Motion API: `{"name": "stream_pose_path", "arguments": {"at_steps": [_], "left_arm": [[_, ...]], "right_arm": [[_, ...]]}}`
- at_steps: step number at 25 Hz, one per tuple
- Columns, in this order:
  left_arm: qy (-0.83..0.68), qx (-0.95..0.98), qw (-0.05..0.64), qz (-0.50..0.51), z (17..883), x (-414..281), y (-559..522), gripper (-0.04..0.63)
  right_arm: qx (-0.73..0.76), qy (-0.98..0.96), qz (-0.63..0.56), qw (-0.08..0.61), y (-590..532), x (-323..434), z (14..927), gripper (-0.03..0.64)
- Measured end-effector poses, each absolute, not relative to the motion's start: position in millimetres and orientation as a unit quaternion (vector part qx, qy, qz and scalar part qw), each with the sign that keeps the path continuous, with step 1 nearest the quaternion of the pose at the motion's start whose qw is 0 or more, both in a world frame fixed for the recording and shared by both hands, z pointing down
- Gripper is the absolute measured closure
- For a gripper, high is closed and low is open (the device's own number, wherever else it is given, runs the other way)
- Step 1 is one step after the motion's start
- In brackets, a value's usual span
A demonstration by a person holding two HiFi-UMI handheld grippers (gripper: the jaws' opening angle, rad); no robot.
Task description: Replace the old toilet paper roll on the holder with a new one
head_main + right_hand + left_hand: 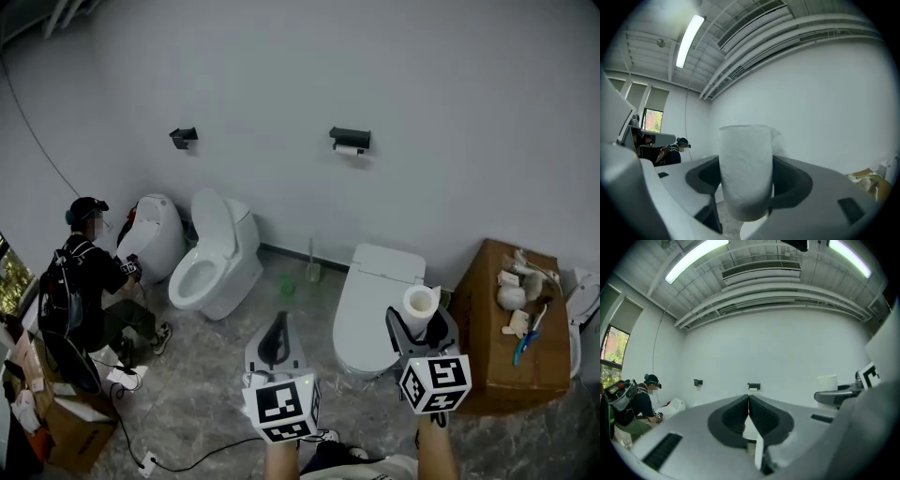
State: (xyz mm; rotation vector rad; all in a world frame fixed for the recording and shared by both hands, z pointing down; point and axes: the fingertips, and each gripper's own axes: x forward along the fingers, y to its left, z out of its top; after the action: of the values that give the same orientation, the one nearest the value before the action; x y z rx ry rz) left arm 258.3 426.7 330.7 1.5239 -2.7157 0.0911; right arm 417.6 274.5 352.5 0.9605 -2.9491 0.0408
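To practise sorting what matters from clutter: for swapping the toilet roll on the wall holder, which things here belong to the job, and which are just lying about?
Job: new roll, clamped in the right gripper; wall holder with the old roll; left gripper, shut and empty.
Lying about: toilets; cardboard box; toilet brush; crouching person.

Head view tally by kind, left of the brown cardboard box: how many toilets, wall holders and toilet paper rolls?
Toilets: 3
Wall holders: 2
Toilet paper rolls: 2, the new roll and the old roll
Total: 7
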Motion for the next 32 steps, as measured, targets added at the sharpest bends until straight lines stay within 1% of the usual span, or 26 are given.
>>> {"name": "stream_pose_path", "arguments": {"at_steps": [6,8,9,13,15,17,21,32], "left_arm": [[-0.86,0.508,0.02,0.05,337,249,418,0.591],[-0.859,0.509,0.016,0.045,337,244,416,0.575],[-0.858,0.512,0.013,0.04,335,242,414,0.561],[-0.847,0.531,0.008,0.018,333,229,412,0.471],[-0.841,0.542,0.011,0.005,333,222,412,0.405],[-0.836,0.549,0.012,0.001,334,216,411,0.365],[-0.837,0.546,0.006,0.022,338,203,413,0.362],[-0.841,0.54,0.011,0.036,349,163,398,0.362]], "right_arm": [[0.319,-0.947,0.021,0.019,269,408,356,0.305],[0.323,-0.946,0.024,0.019,267,404,357,0.304],[0.325,-0.945,0.027,0.018,266,401,358,0.305],[0.335,-0.941,0.039,0.016,265,390,361,0.304],[0.339,-0.939,0.043,0.018,264,385,365,0.305],[0.343,-0.938,0.043,0.019,265,380,368,0.305],[0.347,-0.937,0.043,0.019,268,370,371,0.304],[0.346,-0.937,0.04,0.029,253,334,376,0.305]]}}
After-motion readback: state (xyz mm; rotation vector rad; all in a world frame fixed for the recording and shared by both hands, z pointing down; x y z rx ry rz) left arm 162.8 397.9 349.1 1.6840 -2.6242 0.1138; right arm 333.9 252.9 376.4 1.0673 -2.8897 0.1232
